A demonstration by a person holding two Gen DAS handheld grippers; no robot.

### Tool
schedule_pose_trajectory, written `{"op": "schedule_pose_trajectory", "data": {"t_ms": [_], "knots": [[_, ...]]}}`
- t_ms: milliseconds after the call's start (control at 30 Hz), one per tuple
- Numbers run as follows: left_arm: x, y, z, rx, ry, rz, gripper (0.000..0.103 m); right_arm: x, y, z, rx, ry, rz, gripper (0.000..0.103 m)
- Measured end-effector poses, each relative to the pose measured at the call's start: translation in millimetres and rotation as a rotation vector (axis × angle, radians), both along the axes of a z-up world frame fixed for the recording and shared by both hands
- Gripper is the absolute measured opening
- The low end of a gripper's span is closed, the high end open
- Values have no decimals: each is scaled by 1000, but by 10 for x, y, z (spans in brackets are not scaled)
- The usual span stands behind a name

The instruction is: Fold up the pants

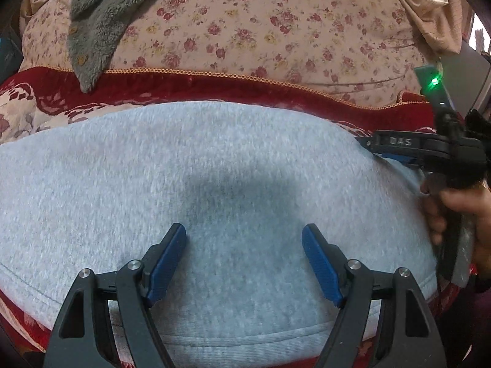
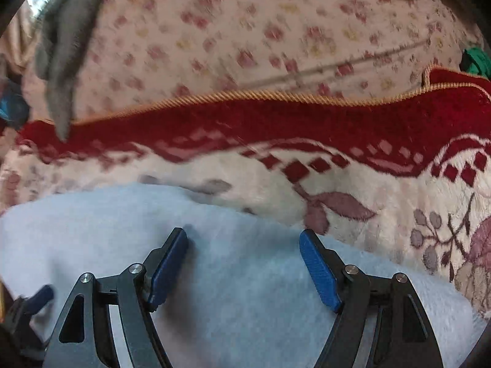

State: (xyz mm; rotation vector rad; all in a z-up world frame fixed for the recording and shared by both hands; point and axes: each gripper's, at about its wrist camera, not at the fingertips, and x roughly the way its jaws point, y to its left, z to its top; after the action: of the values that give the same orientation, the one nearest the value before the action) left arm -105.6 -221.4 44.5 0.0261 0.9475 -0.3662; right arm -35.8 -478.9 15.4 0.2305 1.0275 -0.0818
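Pants (image 1: 214, 184) lie flat as a pale grey slab on the red-and-cream blanket (image 2: 383, 184), a hem seam running along the near edge, and they look already folded down to a compact block; left gripper (image 1: 244, 260) hangs right over the middle of them, fingers spread wide, nothing between them; right gripper (image 2: 244, 265) sits over the far right edge of the cloth, fingers just as wide apart and empty, seen side-on from the left camera with the person's hand (image 1: 460, 214) on its handle. Judging by the lay, the job now is either one more fold or a smoothing pass; to do it well, each gripper should drop low on a corner of the same edge, pinch all the layers together rather than only the top one, lift level, and carry across so edges meet square. Beyond the blanket a floral sheet (image 1: 260, 24) covers the bed, a grey fleece garment (image 1: 92, 21) draped at its left, well clear.
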Motion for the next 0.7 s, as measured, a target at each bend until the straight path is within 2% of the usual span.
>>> {"op": "schedule_pose_trajectory", "data": {"t_ms": [100,267,433,700], "knots": [[-13,-12,3,0,-12,0,78,50,-70,-64,-13,22,-23,80],[-20,58,66,-8,-30,24,78,-141,-41,174,-35,-32,-38,80],[-10,213,172,-4,-59,80,81,-457,71,418,47,-91,-6,81],[-55,496,319,6,-102,159,81,-686,466,466,136,-102,59,84]]}}
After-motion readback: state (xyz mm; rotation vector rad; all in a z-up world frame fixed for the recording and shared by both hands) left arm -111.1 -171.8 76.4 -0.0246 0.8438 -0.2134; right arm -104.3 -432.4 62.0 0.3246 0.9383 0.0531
